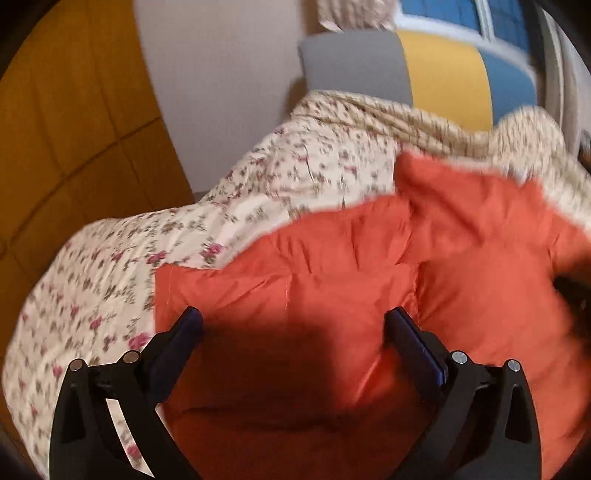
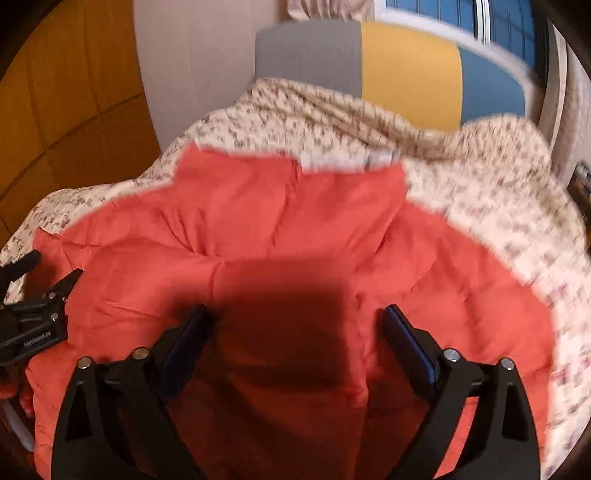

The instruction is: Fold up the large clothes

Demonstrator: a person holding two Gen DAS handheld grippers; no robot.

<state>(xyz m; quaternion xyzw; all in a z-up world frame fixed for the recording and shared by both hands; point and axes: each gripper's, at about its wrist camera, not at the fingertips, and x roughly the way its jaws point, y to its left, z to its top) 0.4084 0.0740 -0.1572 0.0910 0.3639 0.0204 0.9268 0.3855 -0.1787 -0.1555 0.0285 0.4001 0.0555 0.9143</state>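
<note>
A large orange-red padded jacket [image 1: 332, 266] [image 2: 280, 229] lies spread on a floral bedspread [image 1: 110, 280] [image 2: 480, 199]. A white strip shows along the jacket's far edge [image 2: 347, 160]. My left gripper [image 1: 293, 321] hovers just over the jacket's left part, jaws wide apart with nothing between them; it also shows at the left edge of the right wrist view [image 2: 48, 273]. My right gripper [image 2: 295, 317] is open above the jacket's middle, casting a dark shadow on the fabric. Both views are motion-blurred.
A headboard with grey [image 2: 306, 51], yellow [image 2: 410, 66] and blue [image 2: 491, 81] panels stands at the bed's far end. A wooden floor [image 1: 66, 122] runs along the left of the bed. A pale wall [image 1: 221, 74] and a window [image 2: 461, 14] lie beyond.
</note>
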